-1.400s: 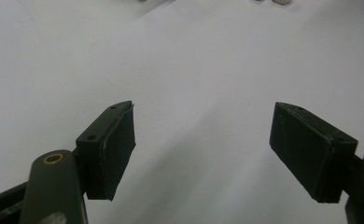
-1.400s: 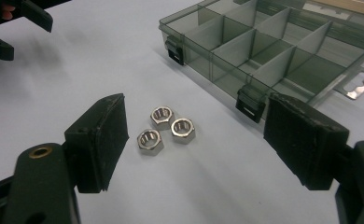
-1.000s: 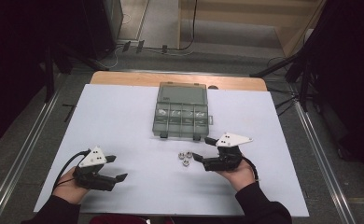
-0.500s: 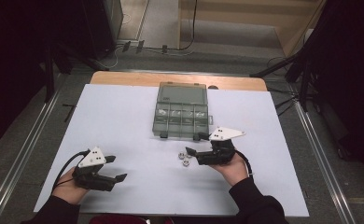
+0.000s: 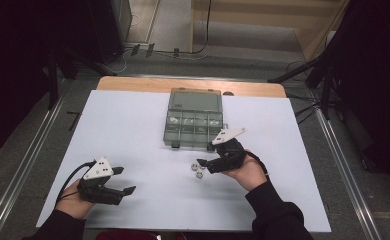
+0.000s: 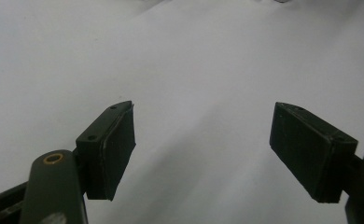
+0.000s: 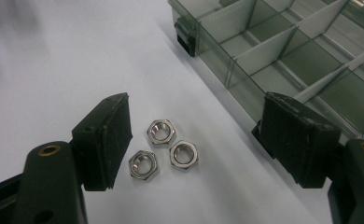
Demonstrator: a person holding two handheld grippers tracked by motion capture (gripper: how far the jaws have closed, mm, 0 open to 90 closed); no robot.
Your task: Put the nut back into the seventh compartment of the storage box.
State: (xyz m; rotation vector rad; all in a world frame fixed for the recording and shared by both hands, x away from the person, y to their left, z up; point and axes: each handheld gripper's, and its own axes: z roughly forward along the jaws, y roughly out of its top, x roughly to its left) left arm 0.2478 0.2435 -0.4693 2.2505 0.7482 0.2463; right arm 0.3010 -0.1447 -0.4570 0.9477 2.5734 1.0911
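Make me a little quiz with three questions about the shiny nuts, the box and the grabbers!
1. Where are the nuts?
A. inside the box
B. on the white table, between the right gripper's jaws
C. held by the left gripper

2. How many nuts?
A. two
B. three
C. five

3. The organiser box lid is:
A. open
B. closed
C. missing

Answers:
1 B, they lie on the sheet before the right gripper.
2 B, three sit clustered.
3 A, it lies folded back, compartments showing.
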